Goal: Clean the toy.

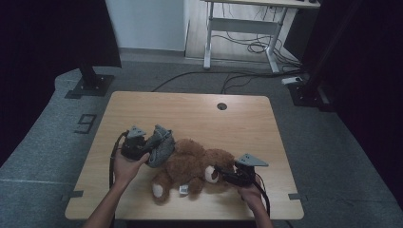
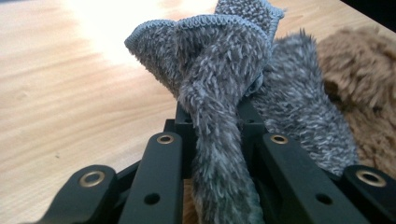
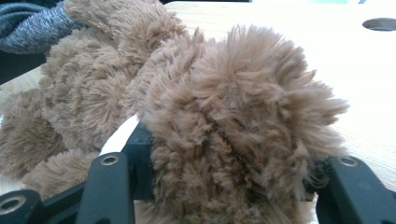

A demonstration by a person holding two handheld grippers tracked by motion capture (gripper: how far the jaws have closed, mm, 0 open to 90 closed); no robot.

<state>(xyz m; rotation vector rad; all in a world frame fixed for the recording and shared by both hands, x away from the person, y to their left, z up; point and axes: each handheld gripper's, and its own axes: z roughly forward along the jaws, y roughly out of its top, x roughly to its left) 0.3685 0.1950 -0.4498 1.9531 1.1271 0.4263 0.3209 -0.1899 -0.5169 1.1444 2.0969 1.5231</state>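
Teddy bear (image 1: 190,166) on table (image 1: 247,123) near front edge; cloth (image 1: 160,145) touching bear's left side.

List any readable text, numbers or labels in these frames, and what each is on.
"9": large grey figure marked on the floor left of the table; it could be a 6 from the other side.
Small white tag on the teddy bear: too small to read.
Nothing else legible.
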